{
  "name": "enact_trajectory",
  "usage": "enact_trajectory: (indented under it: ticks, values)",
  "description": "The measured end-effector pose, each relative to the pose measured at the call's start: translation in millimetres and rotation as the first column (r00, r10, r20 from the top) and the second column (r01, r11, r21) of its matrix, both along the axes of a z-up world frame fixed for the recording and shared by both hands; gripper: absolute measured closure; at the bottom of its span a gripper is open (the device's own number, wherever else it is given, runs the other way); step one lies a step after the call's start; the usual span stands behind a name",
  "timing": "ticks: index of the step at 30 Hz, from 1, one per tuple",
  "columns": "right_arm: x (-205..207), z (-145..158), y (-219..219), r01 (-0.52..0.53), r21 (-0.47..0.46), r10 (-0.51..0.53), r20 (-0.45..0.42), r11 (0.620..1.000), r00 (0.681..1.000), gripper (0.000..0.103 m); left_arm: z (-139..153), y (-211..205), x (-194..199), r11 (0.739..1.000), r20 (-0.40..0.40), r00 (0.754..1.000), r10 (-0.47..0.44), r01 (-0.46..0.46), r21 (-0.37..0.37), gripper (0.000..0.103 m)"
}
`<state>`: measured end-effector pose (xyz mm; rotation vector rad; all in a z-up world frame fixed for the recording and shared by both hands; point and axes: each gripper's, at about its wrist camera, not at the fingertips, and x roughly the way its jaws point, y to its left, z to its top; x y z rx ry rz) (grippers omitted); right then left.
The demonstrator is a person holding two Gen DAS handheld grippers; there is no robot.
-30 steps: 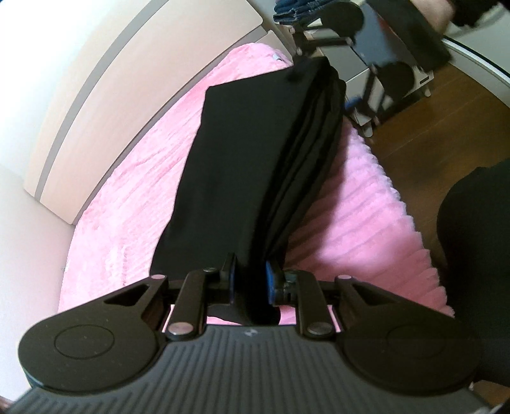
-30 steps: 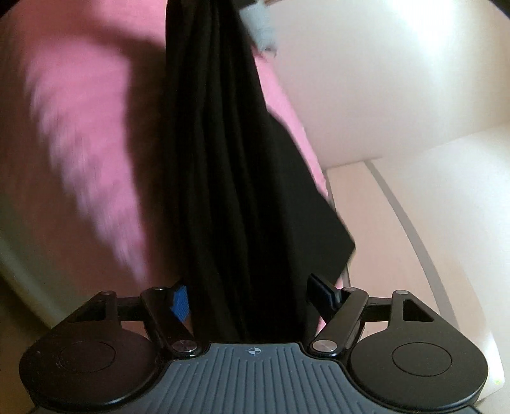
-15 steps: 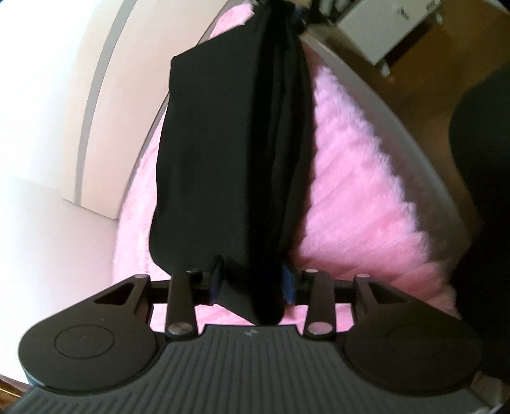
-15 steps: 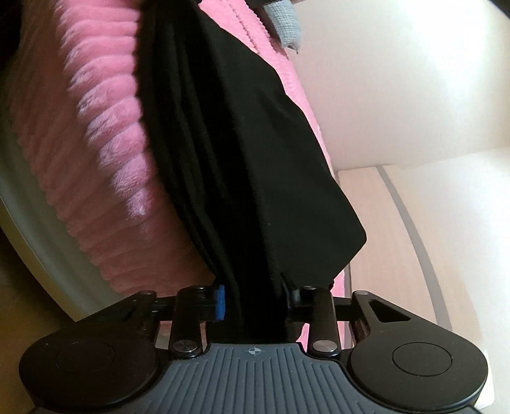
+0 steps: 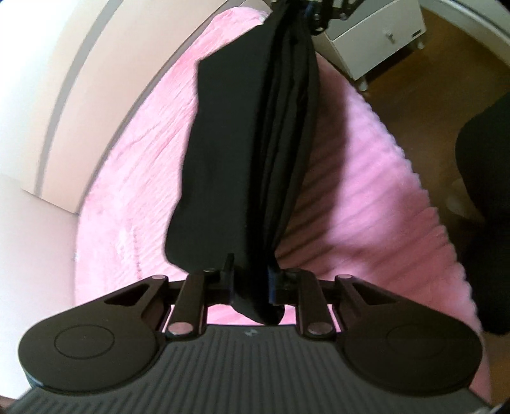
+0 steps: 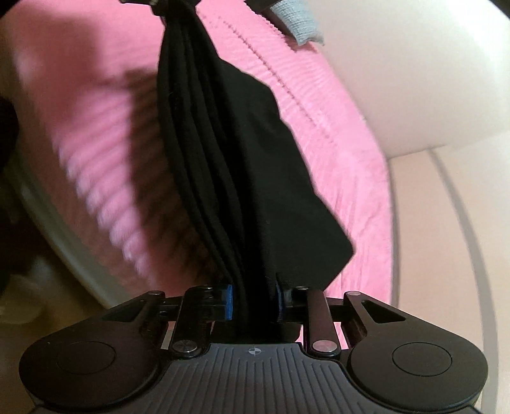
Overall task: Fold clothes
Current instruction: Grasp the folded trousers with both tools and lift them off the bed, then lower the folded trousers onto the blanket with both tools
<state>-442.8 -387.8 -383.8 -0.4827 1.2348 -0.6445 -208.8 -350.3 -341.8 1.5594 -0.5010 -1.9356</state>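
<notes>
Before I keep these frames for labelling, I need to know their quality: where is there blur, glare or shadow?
Left wrist view: the white wall at upper left is blown out; the folded black garment casts a shadow on the ribbed pink fleece blanket; fisheye bends the edges. Right wrist view: the blanket's left side is motion-smeared, and the garment is too dark to show detail.

The folded garment [image 5: 255, 153] hangs stretched between the left gripper [image 5: 250, 281] at six o'clock and the right gripper [image 5: 318, 12] at twelve, above the blanket [image 5: 366, 191]. A nightstand [image 5: 376, 35] stands on the floor at one o'clock, beyond the blanket's edge.
</notes>
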Motion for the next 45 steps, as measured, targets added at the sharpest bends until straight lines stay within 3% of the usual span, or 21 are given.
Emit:
enact_trajectory:
  ticks: [1, 7, 12, 19, 22, 25, 29, 31, 33, 35, 37, 38, 40, 42, 45]
  values:
    - [-14.1, 11.6, 13.5, 0.012, 0.034, -0.012, -0.001, 0.999, 1.000, 0.082, 19.7, -7.2, 3.0, 1.000, 0.002, 1.000, 0.002, -0.002, 0.027, 0.087]
    - [6.6, 124.2, 7.1, 0.087, 0.300, -0.094, 0.009, 0.950, 0.996, 0.083, 127.7, -48.8, 21.8, 0.980, -0.016, 1.000, -0.006, 0.009, 0.197, 0.088]
    - [-1.1, 178.5, -6.8, 0.140, 0.420, -0.175, 0.046, 0.896, 0.984, 0.083, 178.5, -80.4, 16.8, 0.969, -0.003, 0.998, -0.065, 0.064, 0.237, 0.088]
    - [-60.0, 218.2, -84.7, 0.188, 0.390, -0.237, 0.083, 0.901, 0.968, 0.084, 217.7, -178.6, -45.5, 0.975, -0.003, 0.995, -0.103, 0.102, 0.200, 0.087]
    - [-96.1, 229.0, -150.1, 0.186, 0.331, -0.229, 0.095, 0.925, 0.969, 0.084, 228.7, -245.3, -94.6, 0.987, -0.011, 0.996, -0.090, 0.091, 0.136, 0.087]
    - [-139.5, 230.3, -228.7, 0.196, 0.200, -0.218, 0.092, 0.960, 0.972, 0.083, 233.2, -316.2, -145.6, 0.996, -0.032, 0.998, -0.056, 0.058, 0.062, 0.087]
    - [-182.5, 205.8, -312.3, 0.206, -0.012, -0.205, 0.080, 0.978, 0.976, 0.083, 205.5, -399.6, -206.1, 0.999, -0.048, 0.999, -0.026, 0.024, -0.046, 0.088]
    - [-199.3, 175.7, -344.2, 0.206, -0.077, -0.200, 0.079, 0.975, 0.977, 0.081, 162.2, -425.9, -226.8, 0.998, -0.044, 0.999, -0.028, 0.026, -0.050, 0.088]
    - [-210.8, 120.4, -363.1, 0.197, -0.114, -0.192, 0.054, 0.974, 0.980, 0.081, 110.3, -444.5, -245.5, 0.998, -0.025, 0.999, -0.043, 0.042, -0.044, 0.087]
    - [-219.6, 57.6, -375.1, 0.216, -0.072, -0.213, 0.045, 0.974, 0.976, 0.080, 50.0, -454.1, -259.4, 0.998, 0.010, 0.998, -0.057, 0.058, -0.022, 0.087]
    - [-223.4, 11.0, -378.7, 0.235, 0.018, -0.236, 0.039, 0.972, 0.971, 0.077, -7.0, -454.8, -266.1, 0.998, 0.044, 0.998, -0.040, 0.038, 0.051, 0.086]
    - [-222.2, -9.1, -374.7, 0.233, 0.084, -0.236, 0.032, 0.969, 0.971, 0.068, -29.1, -452.3, -268.5, 0.995, 0.073, 0.997, -0.036, 0.029, 0.095, 0.086]
    - [-221.5, -25.3, -355.9, 0.208, 0.072, -0.211, 0.030, 0.975, 0.977, 0.062, -58.3, -439.5, -269.3, 0.993, 0.128, 0.991, -0.048, 0.033, 0.111, 0.083]
    - [-223.8, -28.8, -341.6, 0.214, 0.088, -0.219, 0.043, 0.973, 0.975, 0.043, -59.5, -432.0, -266.5, 0.992, 0.130, 0.991, -0.026, 0.010, 0.123, 0.079]
    - [-232.8, 2.3, -339.1, 0.317, 0.200, -0.342, 0.102, 0.927, 0.934, 0.042, -38.5, -430.5, -255.9, 0.974, 0.095, 0.995, 0.044, -0.063, 0.216, 0.077]
